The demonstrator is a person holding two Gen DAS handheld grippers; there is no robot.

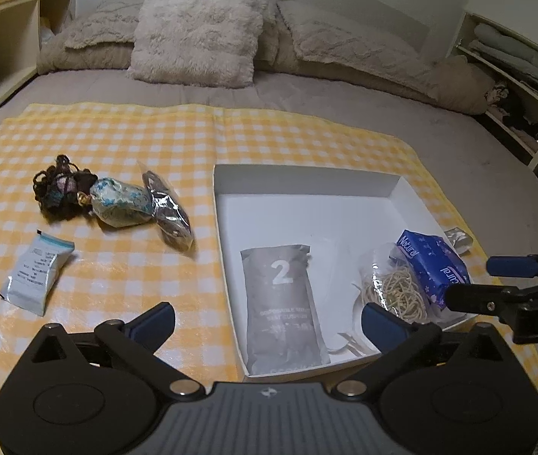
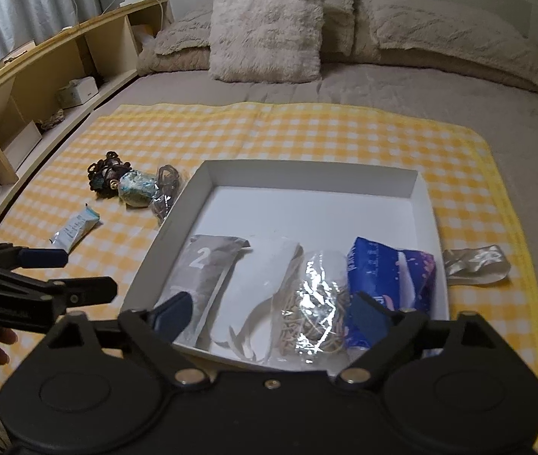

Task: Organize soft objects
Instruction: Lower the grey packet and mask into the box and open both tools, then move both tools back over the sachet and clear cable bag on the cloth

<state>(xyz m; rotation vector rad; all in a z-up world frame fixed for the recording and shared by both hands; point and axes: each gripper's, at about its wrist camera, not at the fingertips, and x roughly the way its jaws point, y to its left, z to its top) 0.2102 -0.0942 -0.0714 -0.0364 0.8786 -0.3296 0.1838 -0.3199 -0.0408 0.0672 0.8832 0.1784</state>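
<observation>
- Yellow checked cloth (image 1: 117, 140) covers the near part of a grey bed (image 1: 306, 91); a shaggy pillow (image 1: 198, 26) leans at twelve o'clock.
- Left of the cloth, at nine o'clock from the box: a white sachet (image 1: 37, 275) lies alone; beyond it a dark crocheted bundle (image 1: 58, 189), a blue-patterned pouch (image 1: 121, 204) and a clear bag of dark items (image 1: 170, 208) lie touching in a row.
- Centre: the white box (image 1: 306, 178) holds, left to right, a grey packet marked "2" (image 1: 282, 303), a white pouch (image 2: 265, 265), a clear bag of rubber bands (image 1: 394, 292) and a blue tissue pack (image 1: 432, 265).
- At three o'clock, just outside the box wall, a silver wrapper (image 2: 477, 265) lies on the cloth.
- Left gripper (image 1: 269, 318): jaws spread wide, empty, above the box's near-left corner.
- Right gripper (image 2: 269, 314): jaws spread wide, empty, above the box's near edge.
</observation>
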